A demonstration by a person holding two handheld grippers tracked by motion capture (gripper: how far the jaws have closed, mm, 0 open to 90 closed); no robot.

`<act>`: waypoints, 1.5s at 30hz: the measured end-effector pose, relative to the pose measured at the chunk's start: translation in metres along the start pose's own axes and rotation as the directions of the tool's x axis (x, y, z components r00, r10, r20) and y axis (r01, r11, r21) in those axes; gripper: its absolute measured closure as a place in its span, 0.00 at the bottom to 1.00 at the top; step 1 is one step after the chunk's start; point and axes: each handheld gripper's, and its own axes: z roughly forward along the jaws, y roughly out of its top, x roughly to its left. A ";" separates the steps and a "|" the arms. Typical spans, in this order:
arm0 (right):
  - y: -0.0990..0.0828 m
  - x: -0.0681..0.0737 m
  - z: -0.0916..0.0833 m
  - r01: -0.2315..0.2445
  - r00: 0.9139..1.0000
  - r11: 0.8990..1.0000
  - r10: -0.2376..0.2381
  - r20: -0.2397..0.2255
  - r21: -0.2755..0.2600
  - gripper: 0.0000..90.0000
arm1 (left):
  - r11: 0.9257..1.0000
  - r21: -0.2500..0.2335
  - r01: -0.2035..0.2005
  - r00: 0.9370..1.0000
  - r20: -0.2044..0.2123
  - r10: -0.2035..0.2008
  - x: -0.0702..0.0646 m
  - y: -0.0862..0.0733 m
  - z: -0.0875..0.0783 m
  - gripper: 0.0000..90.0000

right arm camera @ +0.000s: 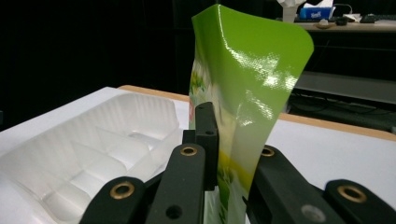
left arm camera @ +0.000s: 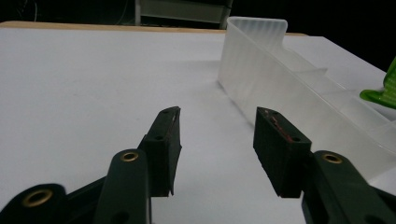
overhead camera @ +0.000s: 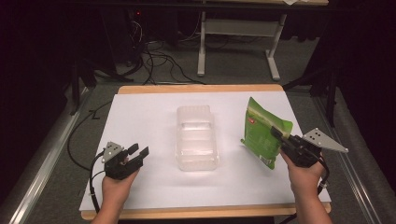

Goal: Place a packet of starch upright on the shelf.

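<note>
My right claw [overhead camera: 279, 135] is clamped shut on the green pouch [overhead camera: 263, 132], pinching its edge nearest me and holding it upright at about three o'clock on the desk [overhead camera: 140, 116]; in the right gripper view the pouch [right arm camera: 247, 84] rises straight up between the jaws, its top curling over. My left claw [overhead camera: 139, 151] sits at about eight o'clock with its jaws standing well apart and nothing between them, the bare white desk top showing through the gap in the left gripper view. As I judge it, the pickup of the pouch is done, while anything to do with the clear plastic tray [overhead camera: 196, 138] at the centre is left: the tray's compartments look empty, and the pouch is beside it, not over it. The pouch's long axis runs near vertical, leaning a little, top edge toward twelve o'clock. The tray's long axis runs twelve to six.
</note>
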 end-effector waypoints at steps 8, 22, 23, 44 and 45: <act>0.012 0.010 -0.001 0.008 0.999 0.999 -0.010 -0.042 -0.035 0.98 | 0.996 0.013 -0.087 0.996 -0.020 0.088 -0.007 0.000 0.002 0.54; 0.040 0.047 0.024 0.054 0.985 0.995 -0.068 -0.160 -0.087 0.98 | 0.984 0.065 -0.167 0.985 -0.032 0.170 -0.012 -0.001 0.005 0.51; 0.040 0.047 0.024 0.054 0.985 0.995 -0.068 -0.160 -0.087 0.98 | 0.982 0.070 -0.174 0.984 -0.037 0.177 -0.013 -0.001 0.005 0.51; 0.057 0.089 0.079 0.067 0.908 0.994 -0.095 -0.408 -0.082 0.98 | 0.978 0.102 -0.183 0.980 -0.056 0.189 -0.008 -0.003 0.008 0.49; 0.056 0.090 0.083 0.065 0.902 0.995 -0.092 -0.423 -0.077 0.98 | 0.978 0.101 -0.182 0.980 -0.057 0.189 -0.008 -0.003 0.008 0.49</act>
